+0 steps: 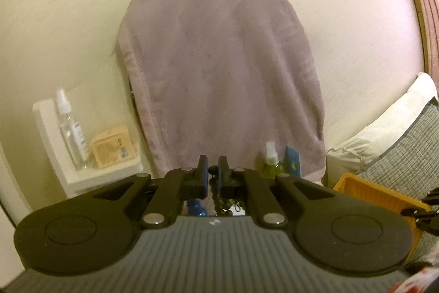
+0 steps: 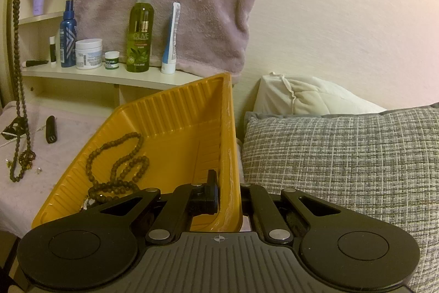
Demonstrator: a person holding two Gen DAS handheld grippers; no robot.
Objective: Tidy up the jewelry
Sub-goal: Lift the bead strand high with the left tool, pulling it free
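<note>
My left gripper point(image 1: 213, 169) is shut on a dark beaded necklace point(image 1: 219, 197) and holds it high. In the right wrist view the strand point(image 2: 20, 73) hangs down at the far left, its end near the pale cloth surface. My right gripper point(image 2: 227, 191) is shut on the right wall of a yellow plastic tray point(image 2: 175, 128) and holds it tilted. Only its left finger point(image 2: 211, 183) shows, inside the tray. A brown beaded necklace point(image 2: 120, 169) lies in the tray. The tray's corner also shows in the left wrist view point(image 1: 376, 194).
A pink towel point(image 1: 219, 67) hangs on the wall. A shelf point(image 2: 96, 73) carries bottles, jars and a tube. A black stick point(image 2: 51, 129) and small jewelry pieces point(image 2: 38, 169) lie on the cloth. Grey and white pillows point(image 2: 343, 155) lie to the right.
</note>
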